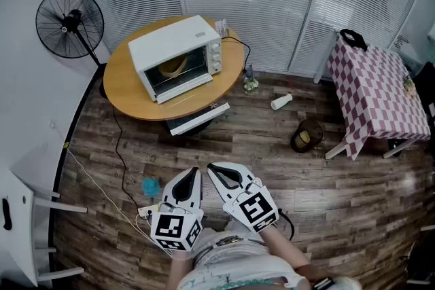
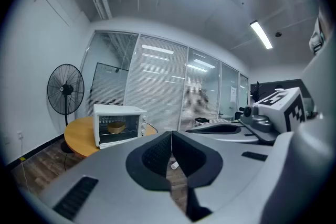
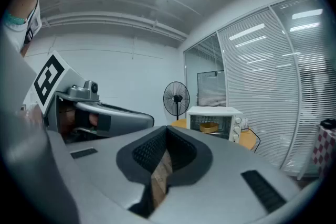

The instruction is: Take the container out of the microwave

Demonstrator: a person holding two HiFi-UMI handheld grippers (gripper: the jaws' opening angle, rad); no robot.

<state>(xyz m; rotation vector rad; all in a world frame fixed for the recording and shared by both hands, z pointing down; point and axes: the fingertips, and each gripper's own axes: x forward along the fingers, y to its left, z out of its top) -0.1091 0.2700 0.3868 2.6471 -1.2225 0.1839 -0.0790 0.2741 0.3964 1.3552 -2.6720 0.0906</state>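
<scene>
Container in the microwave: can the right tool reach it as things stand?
Probably not. The container sits behind the microwave door, which looks shut, and the right tool is well back from the table.

Upper left of centre, the microwave [image 1: 178,58] sits on the desk [image 1: 126,95], container [image 1: 173,66] inside it. Fan [image 1: 69,22] far upper left, another table [image 1: 377,95] at right. Bottom centre, left hand-held gripper [image 1: 192,174] beside right hand-held gripper [image 1: 213,168].
</scene>
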